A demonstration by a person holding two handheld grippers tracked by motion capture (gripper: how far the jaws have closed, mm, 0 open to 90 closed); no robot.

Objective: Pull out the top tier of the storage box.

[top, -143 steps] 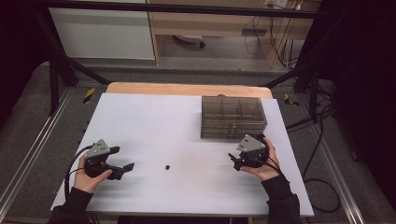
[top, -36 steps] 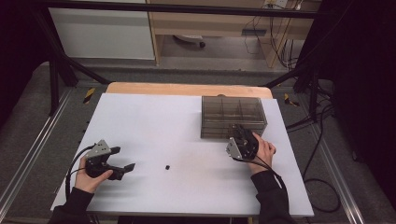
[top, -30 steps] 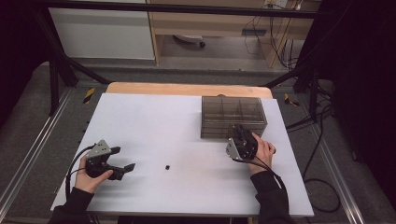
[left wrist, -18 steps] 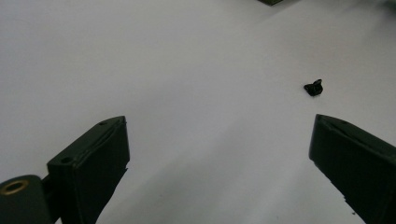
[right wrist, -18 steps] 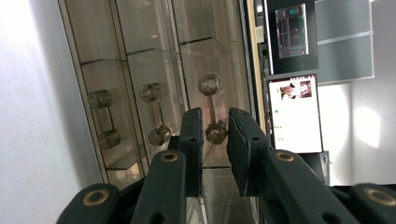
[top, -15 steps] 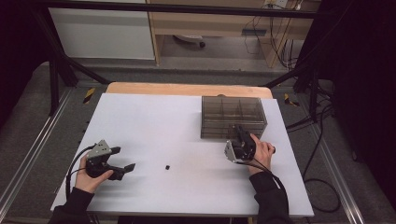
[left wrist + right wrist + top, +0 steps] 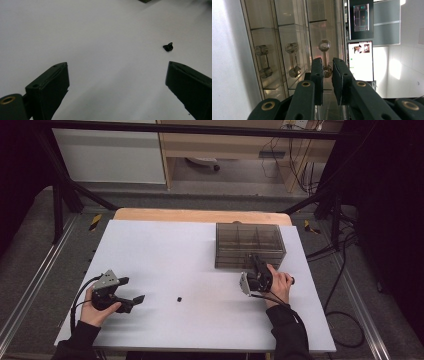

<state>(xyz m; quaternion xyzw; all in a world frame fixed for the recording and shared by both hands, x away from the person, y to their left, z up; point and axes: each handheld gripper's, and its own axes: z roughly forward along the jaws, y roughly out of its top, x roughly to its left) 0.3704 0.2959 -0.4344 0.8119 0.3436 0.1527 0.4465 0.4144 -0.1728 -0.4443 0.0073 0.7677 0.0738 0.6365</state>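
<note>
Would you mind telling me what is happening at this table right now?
A person works a gripper in each hand at a white table. The right gripper is turned on its side against the front of a clear drawer box, and its jaws have just been closing around one of the drawer handles. The left gripper rests on the table with its jaws wide open, near a small black part lying loose.

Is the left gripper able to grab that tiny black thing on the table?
Probably yes. The left gripper has its jaws wide open, and the tiny black thing lies just ahead of them, off to one side, on the bare white table, with nothing between. It would need a small sideways shift first.
</note>
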